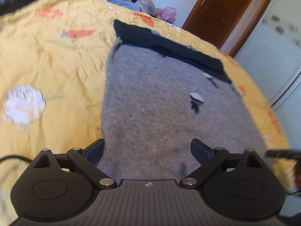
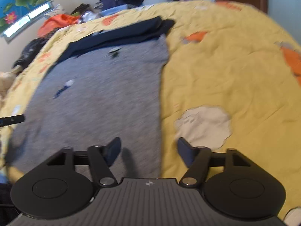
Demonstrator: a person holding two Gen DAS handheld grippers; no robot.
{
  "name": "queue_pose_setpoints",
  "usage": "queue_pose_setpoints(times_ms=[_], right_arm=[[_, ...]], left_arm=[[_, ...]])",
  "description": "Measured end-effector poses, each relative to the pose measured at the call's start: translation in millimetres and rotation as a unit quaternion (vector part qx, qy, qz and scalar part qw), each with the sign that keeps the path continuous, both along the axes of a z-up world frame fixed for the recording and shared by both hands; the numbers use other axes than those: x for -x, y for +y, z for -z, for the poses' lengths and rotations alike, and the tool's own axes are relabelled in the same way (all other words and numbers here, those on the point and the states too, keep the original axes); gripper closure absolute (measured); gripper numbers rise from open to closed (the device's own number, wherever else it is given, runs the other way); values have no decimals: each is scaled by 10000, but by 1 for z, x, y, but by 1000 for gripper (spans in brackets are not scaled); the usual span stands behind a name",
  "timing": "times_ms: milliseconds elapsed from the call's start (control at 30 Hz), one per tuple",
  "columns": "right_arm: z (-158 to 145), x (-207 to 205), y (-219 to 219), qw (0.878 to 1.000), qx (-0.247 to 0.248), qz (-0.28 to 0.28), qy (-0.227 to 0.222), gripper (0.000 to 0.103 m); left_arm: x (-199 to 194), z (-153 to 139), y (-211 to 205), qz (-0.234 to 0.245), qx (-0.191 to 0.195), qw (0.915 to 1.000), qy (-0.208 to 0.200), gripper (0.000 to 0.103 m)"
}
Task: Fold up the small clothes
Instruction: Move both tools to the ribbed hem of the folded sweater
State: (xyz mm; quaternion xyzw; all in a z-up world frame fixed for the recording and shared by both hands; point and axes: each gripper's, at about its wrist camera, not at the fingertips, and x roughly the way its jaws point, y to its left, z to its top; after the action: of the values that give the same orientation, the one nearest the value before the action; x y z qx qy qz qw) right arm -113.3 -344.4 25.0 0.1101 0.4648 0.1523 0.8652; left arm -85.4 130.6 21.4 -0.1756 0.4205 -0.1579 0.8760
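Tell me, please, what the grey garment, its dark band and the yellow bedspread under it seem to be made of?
Grey garment: probably a knit, wool or cotton blend, going by its matte, heathered, slightly fuzzy surface. Dark band: a smoother navy fabric, possibly ribbed knit; blur leaves that open. Yellow bedspread: thin woven cloth, likely cotton, matte and finely crinkled, with printed motifs.

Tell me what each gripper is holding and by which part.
Nothing is held. The left gripper and right gripper are both open over the near edge of the grey garment, pads clear of the cloth.

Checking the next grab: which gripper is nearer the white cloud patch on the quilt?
Right. The right gripper sits just beside the cloud patch; the left gripper is over the grey garment, farther off.
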Motion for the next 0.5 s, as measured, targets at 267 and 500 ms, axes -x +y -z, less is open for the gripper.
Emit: queue_pose_setpoints(times_ms=[267, 500], right_arm=[[7, 19, -9, 9894, -1271, -143, 694, 51], [20, 22, -20, 9773, -1869, 255, 963, 78]], left_arm=[[10, 20, 45, 51, 2107, 9721, 1033, 9], [11, 18, 36, 306, 1581, 9786, 1279, 66]])
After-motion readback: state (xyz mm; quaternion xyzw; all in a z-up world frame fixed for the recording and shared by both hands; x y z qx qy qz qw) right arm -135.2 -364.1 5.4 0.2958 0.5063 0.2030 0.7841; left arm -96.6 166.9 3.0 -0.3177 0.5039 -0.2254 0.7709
